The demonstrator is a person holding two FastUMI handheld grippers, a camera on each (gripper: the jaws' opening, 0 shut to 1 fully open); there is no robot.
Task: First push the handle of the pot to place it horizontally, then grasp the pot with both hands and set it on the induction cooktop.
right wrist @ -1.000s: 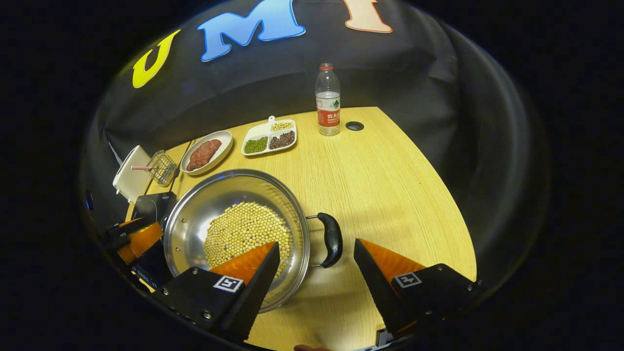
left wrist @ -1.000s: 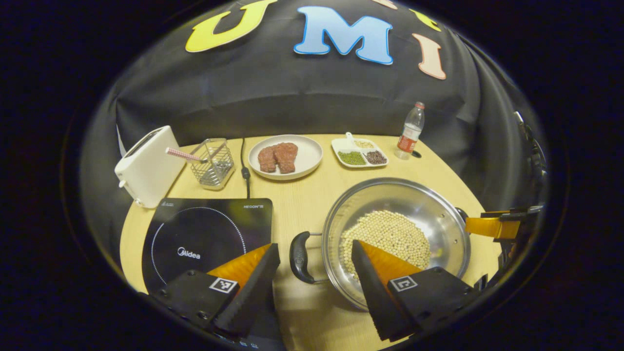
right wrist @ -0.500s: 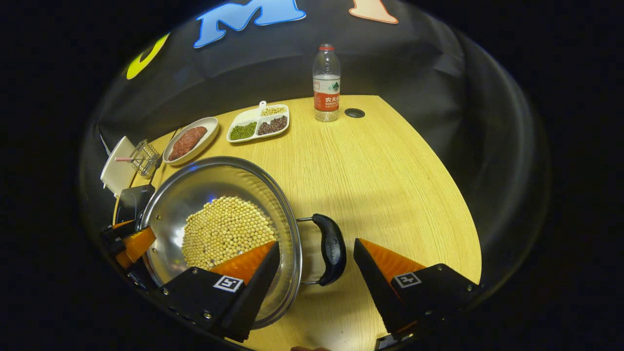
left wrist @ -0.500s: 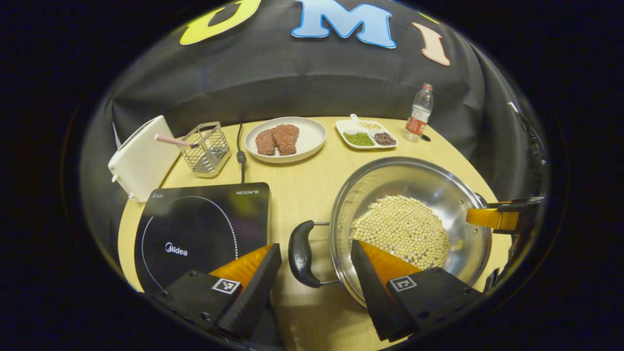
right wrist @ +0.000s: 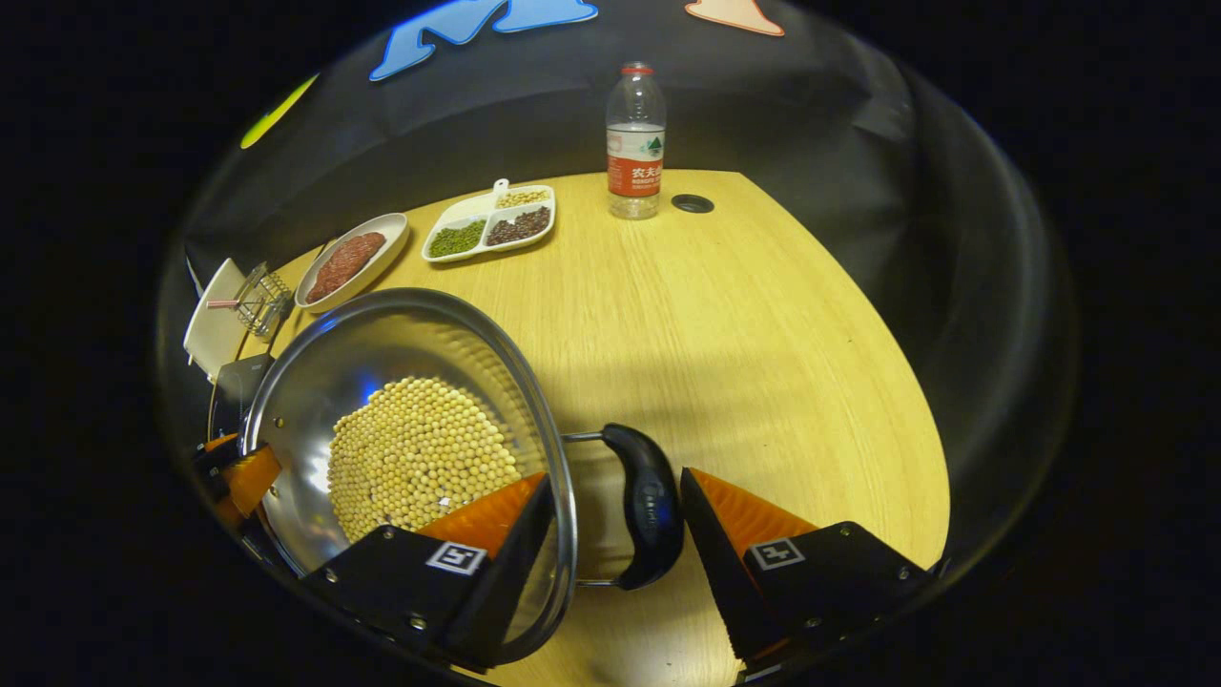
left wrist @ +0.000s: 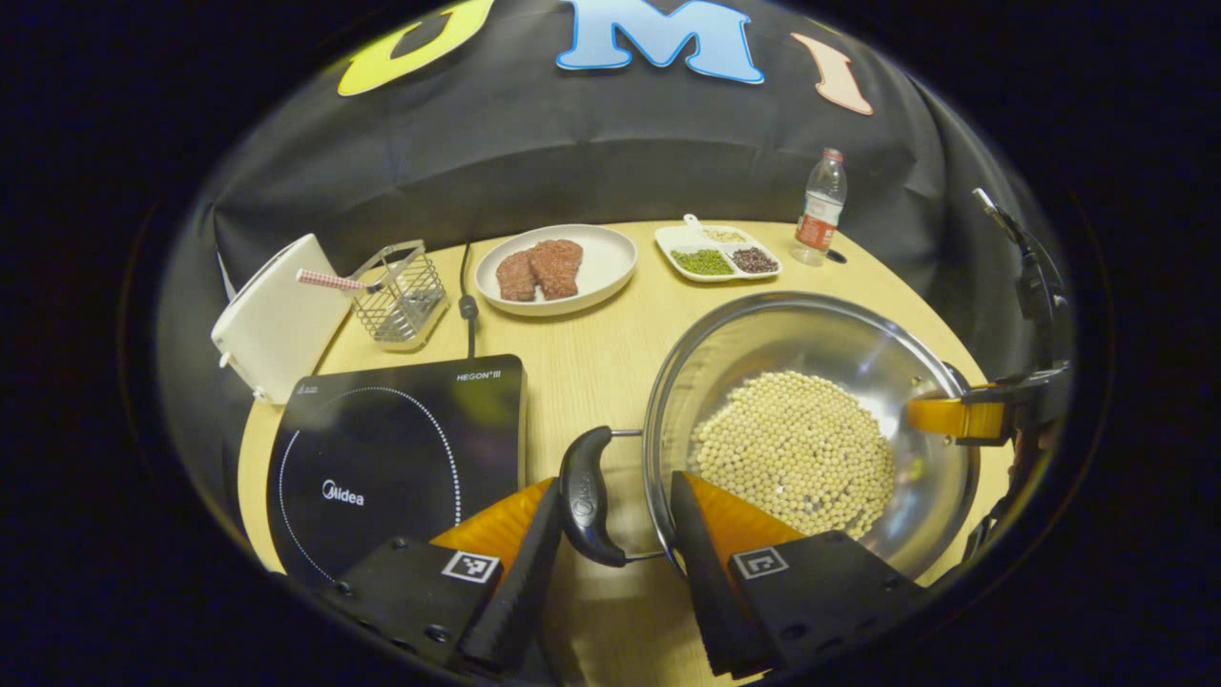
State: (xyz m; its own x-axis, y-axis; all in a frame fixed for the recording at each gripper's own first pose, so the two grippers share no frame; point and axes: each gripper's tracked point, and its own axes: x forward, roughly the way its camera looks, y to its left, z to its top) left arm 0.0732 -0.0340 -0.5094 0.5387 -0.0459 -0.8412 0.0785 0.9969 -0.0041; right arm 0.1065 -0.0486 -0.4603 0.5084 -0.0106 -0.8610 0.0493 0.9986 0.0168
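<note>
A steel pot point(left wrist: 792, 307) holding pale beans point(left wrist: 792, 448) sits on the wooden table, right of the black induction cooktop point(left wrist: 382, 448). Its near black handle point(left wrist: 584, 496) lies between the fingers of my left gripper point(left wrist: 615, 496), which is open and narrowed around it, one finger over the rim. In the right gripper view the pot point(right wrist: 382, 303) has its other handle point(right wrist: 649, 506) between the fingers of my right gripper point(right wrist: 615, 491), open, with one finger inside the rim. The right gripper point(left wrist: 954, 417) shows at the pot's far side. The left gripper point(right wrist: 250, 474) shows beyond the pot.
A white toaster point(left wrist: 272, 320) and a wire basket point(left wrist: 405, 291) stand behind the cooktop, with a black cord point(left wrist: 465, 296) beside them. A plate of meat point(left wrist: 555, 267), a divided dish point(left wrist: 717, 260) and a water bottle point(left wrist: 820, 208) line the back edge.
Both grippers have moved in toward the pot, so each handle now sits between a pair of fingers. The fingers of both have drawn closer together.
</note>
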